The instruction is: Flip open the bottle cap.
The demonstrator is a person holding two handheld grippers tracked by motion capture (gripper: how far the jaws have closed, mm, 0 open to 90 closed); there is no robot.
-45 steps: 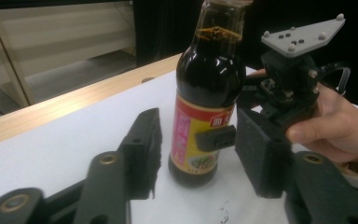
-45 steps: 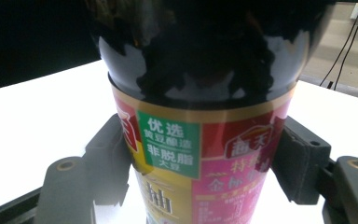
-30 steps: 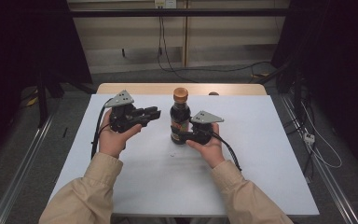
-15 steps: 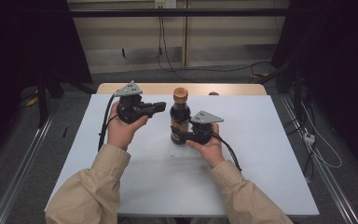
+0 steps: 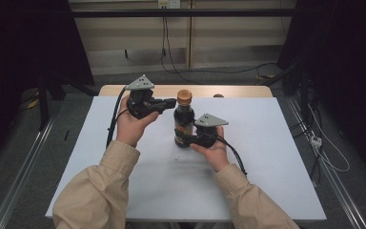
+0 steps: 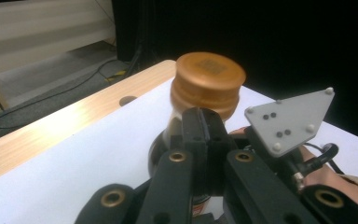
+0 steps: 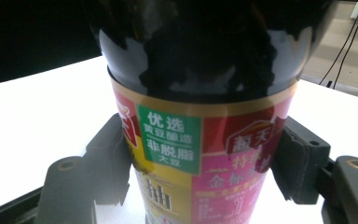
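Note:
A dark sauce bottle (image 5: 183,123) with a copper-coloured cap (image 5: 185,97) stands upright on the white table (image 5: 276,162). My right gripper (image 5: 184,138) is shut on its lower, labelled part. In the right gripper view the two fingers (image 7: 113,156) press on the red and yellow label of the bottle (image 7: 200,140) from both sides. My left gripper (image 5: 170,101) is held above the table, left of the cap and pointing at it, with its jaws shut on nothing. In the left gripper view its shut tip (image 6: 204,120) sits just short of the cap (image 6: 209,79).
A wooden strip (image 5: 238,90) with a small hole (image 5: 218,96) runs along the table's far edge. Cables lie on the floor (image 5: 219,71) beyond it. Metal rails (image 5: 24,167) flank the table. The right gripper's grey plate (image 6: 289,122) is close beside the left gripper's jaws.
My left gripper has risen and moved towards the bottle's cap. The right gripper and the bottle have stayed where they were.

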